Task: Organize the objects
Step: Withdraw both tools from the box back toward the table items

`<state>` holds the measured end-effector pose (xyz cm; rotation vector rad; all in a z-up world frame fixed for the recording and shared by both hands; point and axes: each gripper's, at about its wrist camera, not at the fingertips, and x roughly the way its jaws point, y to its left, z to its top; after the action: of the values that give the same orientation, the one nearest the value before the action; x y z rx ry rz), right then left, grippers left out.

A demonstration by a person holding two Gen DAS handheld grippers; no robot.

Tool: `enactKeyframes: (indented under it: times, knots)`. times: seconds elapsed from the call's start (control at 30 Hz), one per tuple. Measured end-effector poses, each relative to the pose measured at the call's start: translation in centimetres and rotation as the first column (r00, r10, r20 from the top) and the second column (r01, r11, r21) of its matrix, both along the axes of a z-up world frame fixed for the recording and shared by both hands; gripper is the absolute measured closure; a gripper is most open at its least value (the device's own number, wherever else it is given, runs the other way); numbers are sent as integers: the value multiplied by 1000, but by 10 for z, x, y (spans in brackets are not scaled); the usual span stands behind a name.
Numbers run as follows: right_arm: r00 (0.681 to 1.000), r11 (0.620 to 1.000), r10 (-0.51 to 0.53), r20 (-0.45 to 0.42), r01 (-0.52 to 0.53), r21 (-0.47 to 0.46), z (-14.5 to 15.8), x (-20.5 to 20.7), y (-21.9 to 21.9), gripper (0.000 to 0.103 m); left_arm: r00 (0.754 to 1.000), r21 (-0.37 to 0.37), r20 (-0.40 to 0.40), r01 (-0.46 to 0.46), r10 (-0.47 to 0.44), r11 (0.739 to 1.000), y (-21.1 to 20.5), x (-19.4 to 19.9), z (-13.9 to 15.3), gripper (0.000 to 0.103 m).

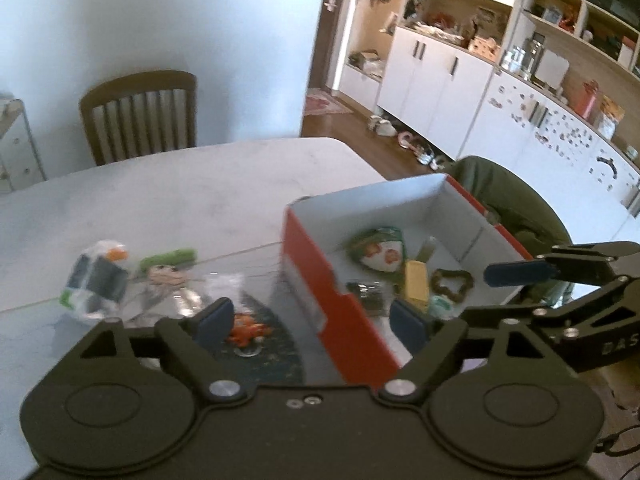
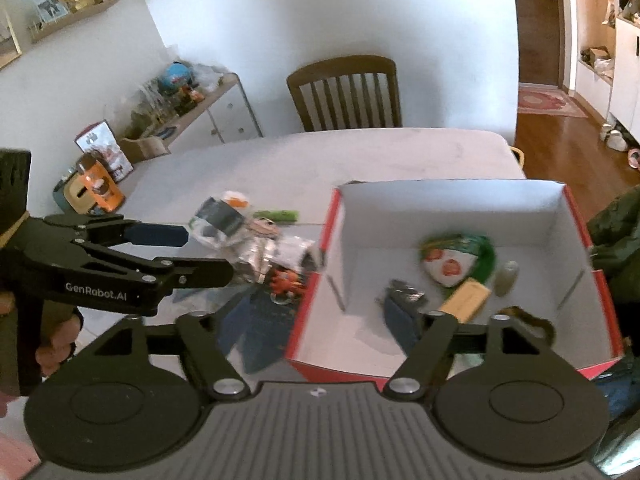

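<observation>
A red box [image 1: 308, 280] with a white inside stands on the table. In it lie a green and white packet [image 1: 380, 252], a yellow block [image 1: 416, 284], a brown ring-shaped piece [image 1: 452, 284] and a dark item [image 1: 366, 296]. Left of the box lie clear bagged toys [image 1: 96, 276], a bagged cartoon figure [image 1: 164, 272] and a small orange toy [image 1: 246, 330] on a dark round mat [image 1: 272, 356]. My left gripper [image 1: 312, 320] is open, straddling the box's near left wall. My right gripper [image 2: 320, 326] is open over the box's near edge; nothing is held.
The pale table [image 1: 180, 192] stretches away behind the toys. A wooden chair [image 1: 140, 116] stands at its far side. A green-draped chair [image 1: 504, 192] is right of the box. A hand [image 2: 56, 340] holds the left gripper's handle. A low shelf [image 2: 192, 108] stands far left.
</observation>
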<state>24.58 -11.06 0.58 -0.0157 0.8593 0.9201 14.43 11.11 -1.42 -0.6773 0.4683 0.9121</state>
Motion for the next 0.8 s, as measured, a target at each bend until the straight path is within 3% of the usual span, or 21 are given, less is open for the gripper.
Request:
enactKeyframes:
  times: [0.17, 0.23, 0.67, 0.8]
  knots:
    - [1000, 1000, -8, 2, 8, 20, 2, -13, 21, 22, 998, 50, -23, -62, 64, 997, -6, -29, -3, 9]
    - [1000, 1000, -14, -4, 14, 20, 1, -16, 29, 21, 996, 51, -8, -86, 87, 995, -5, -42, -5, 1]
    - [1000, 1000, -4, 7, 4, -23, -3, -33, 94, 20, 976, 37, 14, -217, 216, 976, 25, -111, -38, 1]
    - [1000, 999, -15, 10, 15, -46, -6, -30, 113, 20, 966, 57, -17, -257, 258, 965, 39, -124, -49, 1]
